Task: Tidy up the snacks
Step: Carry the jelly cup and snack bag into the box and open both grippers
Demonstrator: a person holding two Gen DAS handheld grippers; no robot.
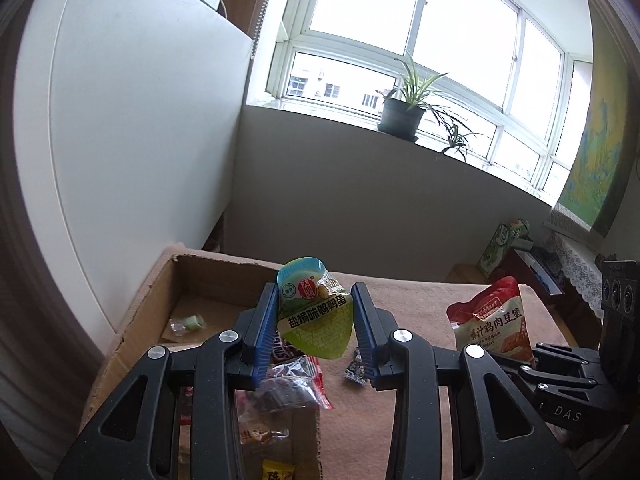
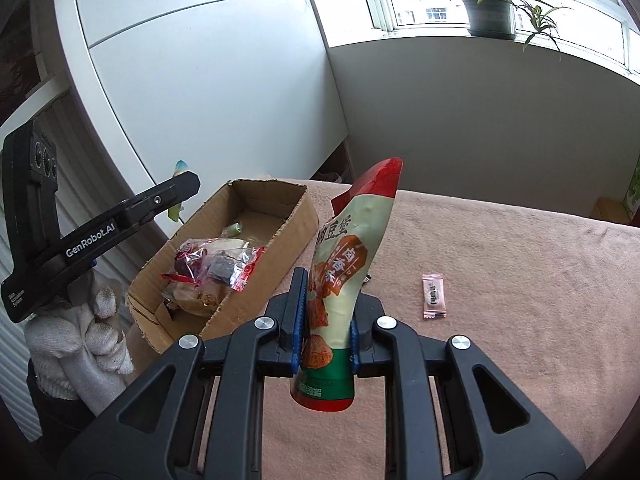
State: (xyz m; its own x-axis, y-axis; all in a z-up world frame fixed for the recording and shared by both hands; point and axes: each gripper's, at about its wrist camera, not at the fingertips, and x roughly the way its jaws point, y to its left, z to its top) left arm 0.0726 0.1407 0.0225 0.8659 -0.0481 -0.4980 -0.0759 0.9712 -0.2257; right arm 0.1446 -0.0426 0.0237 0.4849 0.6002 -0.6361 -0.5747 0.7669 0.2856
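Left gripper (image 1: 316, 320) fills the near frame of the left wrist view, jaws partly closed on a green pack (image 1: 316, 316) held upright above the box (image 1: 148, 308). Box sits on a pink-covered worktop (image 1: 400, 400), already holding several wrapped snacks (image 1: 292, 384). Small dark wrapper (image 1: 355, 372) lies loose just beside the box. Red pouch (image 1: 492, 320) shows off to the right in the other gripper.

Right wrist view: right gripper (image 2: 324, 320), jaws nearly closed, pinches the red pouch (image 2: 344, 272) low down, so its top leans over the worktop (image 2: 520, 320). Box (image 2: 240, 248) is left of it; pink sachet (image 2: 433, 297) lies well apart on the right.

Risks: the top-heavy pouch could swing or slip from that low pinch; the green pack, held by its edges, could twist out and miss the box.
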